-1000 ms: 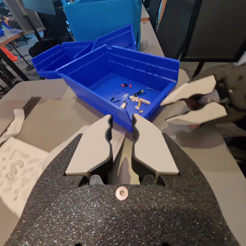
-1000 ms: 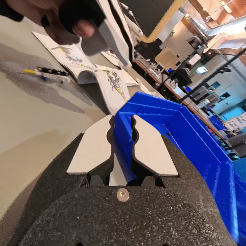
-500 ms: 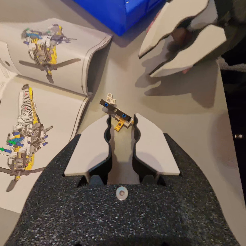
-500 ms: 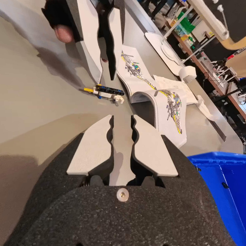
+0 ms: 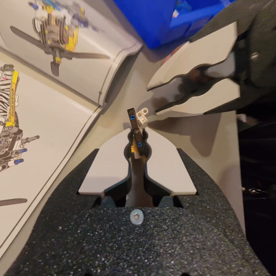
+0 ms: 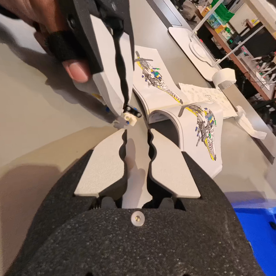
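My left gripper [image 5: 136, 131] has its jaws clamped on the black beam assembly [image 5: 133, 119], apparently just off the desk [image 5: 194, 141] by the open booklet [image 5: 44, 119]. My right gripper [image 6: 136, 131], jaws parted and empty, sits just beside its white connector [image 6: 130, 118]; steady hands matter.

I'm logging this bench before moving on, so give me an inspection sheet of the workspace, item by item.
Surface: grey table, bare where it shows.
Job's things: small brick assembly, a black beam with blue pins, yellow and white parts, clamped in the left gripper; white connector on its far end.
Clutter: open instruction booklet with aircraft drawings, printed sheet, crumpled white plastic, tape roll.
Grippers: left shut on the assembly; right gripper open, empty, fingertips just short of the connector.
Cables: cannot tell; thin lines among the far shelves only.
Surroundings: blue bin beyond the booklet; cluttered shelves behind.
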The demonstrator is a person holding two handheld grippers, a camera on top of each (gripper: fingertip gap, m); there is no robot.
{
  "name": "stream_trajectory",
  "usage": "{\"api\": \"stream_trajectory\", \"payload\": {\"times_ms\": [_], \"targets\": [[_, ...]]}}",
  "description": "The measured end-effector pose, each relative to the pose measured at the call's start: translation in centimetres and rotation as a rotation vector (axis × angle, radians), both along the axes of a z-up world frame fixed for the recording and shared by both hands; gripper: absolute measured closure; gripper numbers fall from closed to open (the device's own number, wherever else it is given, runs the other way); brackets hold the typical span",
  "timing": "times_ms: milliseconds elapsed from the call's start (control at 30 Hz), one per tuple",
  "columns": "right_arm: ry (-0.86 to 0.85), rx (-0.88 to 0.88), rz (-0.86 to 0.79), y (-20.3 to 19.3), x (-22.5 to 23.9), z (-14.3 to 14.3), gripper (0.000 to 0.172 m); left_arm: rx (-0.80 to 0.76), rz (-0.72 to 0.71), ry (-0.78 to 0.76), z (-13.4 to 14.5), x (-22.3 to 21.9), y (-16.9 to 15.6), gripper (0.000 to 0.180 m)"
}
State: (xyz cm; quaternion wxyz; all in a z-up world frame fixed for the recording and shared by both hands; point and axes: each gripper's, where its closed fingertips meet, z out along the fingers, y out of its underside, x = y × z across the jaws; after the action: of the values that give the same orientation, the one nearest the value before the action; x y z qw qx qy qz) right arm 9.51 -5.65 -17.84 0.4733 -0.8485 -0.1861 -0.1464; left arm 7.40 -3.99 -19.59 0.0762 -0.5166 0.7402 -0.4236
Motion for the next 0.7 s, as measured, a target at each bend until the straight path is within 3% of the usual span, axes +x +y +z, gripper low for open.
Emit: {"api": "stream_trajectory", "payload": {"times_ms": [100, 233, 333, 467, 700], "targets": [[0.129, 0.031, 0.042, 0.0, -0.8, 0.5, 0.144, -0.094, -0.026, -0.13, 1.9, 0.0, -0.2, 0.169], [0.423, 0.127, 0.14, -0.2, -2.4, 2.8, 0.136, -0.127, -0.123, -0.378, 4.4, -0.6, -0.7, 0.171], [0.578, 0.19, 0.231, -0.6, -3.3, 4.6, 0.133, -0.036, -0.21, -0.55, 5.4, -1.3, -1.2, 0.171], [0.654, 0.215, 0.334, -1.1, -4.6, 5.4, 0.132, 0.013, -0.313, -0.599, 5.1, -2.1, -2.6, 0.171], [0.686, 0.17, 0.377, -1.3, -5.8, 5.1, 0.137, -0.131, -0.329, -0.635, 6.7, -3.0, -2.8, 0.171]]}}
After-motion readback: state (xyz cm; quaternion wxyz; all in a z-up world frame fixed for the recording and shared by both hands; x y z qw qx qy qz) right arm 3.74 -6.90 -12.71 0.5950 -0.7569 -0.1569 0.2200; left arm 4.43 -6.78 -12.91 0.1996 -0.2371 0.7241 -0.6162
